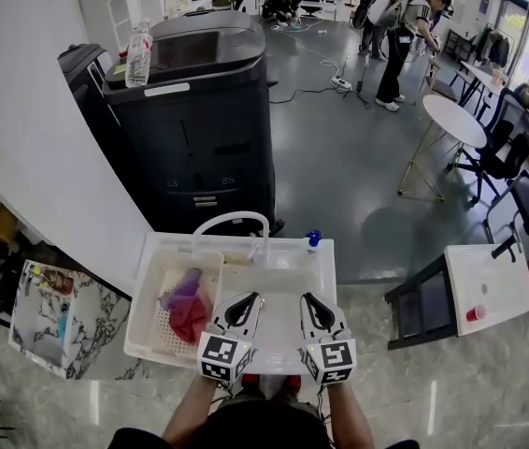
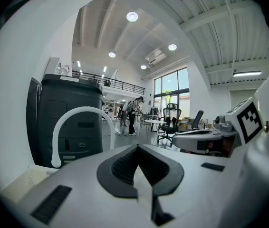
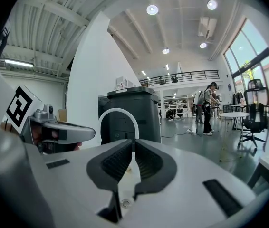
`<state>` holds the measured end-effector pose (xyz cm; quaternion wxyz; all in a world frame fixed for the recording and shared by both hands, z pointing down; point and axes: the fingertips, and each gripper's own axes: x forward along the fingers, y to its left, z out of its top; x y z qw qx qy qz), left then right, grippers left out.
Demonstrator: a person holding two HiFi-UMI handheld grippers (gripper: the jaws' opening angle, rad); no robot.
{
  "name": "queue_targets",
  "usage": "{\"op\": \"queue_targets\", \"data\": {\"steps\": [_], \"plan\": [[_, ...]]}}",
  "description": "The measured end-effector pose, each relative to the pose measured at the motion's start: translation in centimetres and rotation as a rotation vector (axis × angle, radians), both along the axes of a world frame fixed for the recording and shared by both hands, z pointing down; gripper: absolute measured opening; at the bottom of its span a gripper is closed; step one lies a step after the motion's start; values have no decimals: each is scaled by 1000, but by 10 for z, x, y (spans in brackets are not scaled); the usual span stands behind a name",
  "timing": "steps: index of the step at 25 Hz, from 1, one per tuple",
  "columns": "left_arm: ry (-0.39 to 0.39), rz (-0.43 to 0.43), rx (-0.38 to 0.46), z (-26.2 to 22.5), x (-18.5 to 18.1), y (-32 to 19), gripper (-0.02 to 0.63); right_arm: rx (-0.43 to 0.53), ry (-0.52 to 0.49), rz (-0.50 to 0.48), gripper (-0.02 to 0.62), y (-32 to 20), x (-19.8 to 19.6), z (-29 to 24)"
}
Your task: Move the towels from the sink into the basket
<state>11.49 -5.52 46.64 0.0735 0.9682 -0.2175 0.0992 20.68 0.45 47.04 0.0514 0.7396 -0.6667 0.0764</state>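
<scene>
status: left gripper [image 1: 248, 299] and right gripper [image 1: 310, 299] both pinched shut on nothing, hanging over the sink [image 1: 278, 271] | towels [image 1: 187, 305]: pink-purple heap sat in the basket [image 1: 141, 330] left of the basin, none spotted in the basin | risk: imo if one hid under the grippers, shut jaws would just shove it around; faucet [image 1: 232, 217] right ahead could get bumped

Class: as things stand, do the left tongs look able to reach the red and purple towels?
Probably yes: the towels lie uncovered just beside the left tongs, nothing between, though its jaws are shut.
</scene>
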Motion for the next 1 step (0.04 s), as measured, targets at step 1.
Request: {"op": "queue_targets", "data": {"steps": [1], "plan": [[-1, 0, -1, 0, 1, 0, 3, -1, -1, 1, 43, 0, 1, 0]]}}
